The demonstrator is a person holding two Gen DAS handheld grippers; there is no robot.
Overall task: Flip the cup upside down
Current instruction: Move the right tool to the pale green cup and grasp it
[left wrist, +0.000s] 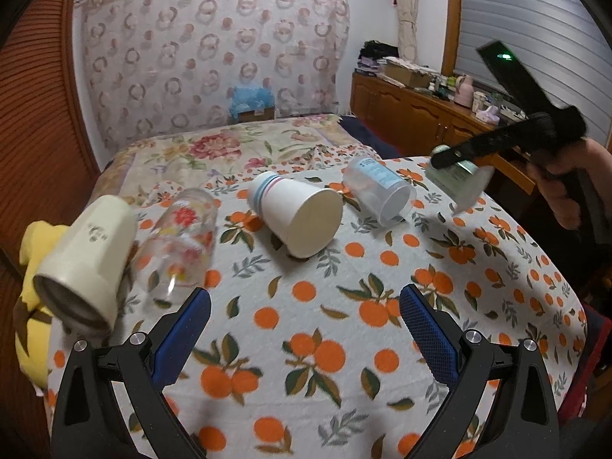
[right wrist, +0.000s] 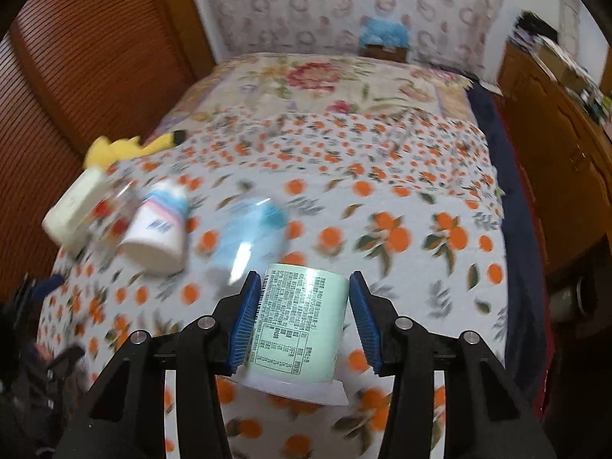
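Note:
My right gripper (right wrist: 304, 298) is shut on a pale green plastic cup (right wrist: 294, 329) with printed text, held above the table with its rim toward the camera. In the left wrist view this cup (left wrist: 457, 183) hangs tilted at the far right, clamped by the right gripper (left wrist: 451, 158). My left gripper (left wrist: 306, 306) is open and empty above the orange-print tablecloth (left wrist: 344, 325). Lying on their sides are a white paper cup (left wrist: 296, 216), a clear plastic cup (left wrist: 378, 191), a floral glass (left wrist: 179, 237) and a cream cup (left wrist: 86, 256).
A yellow plush toy (left wrist: 30, 306) lies at the table's left edge. A bed with a floral cover (left wrist: 237, 145) stands behind the table. A wooden cabinet (left wrist: 417, 114) with clutter is at the right. A ribbed wooden door (left wrist: 38, 114) is at the left.

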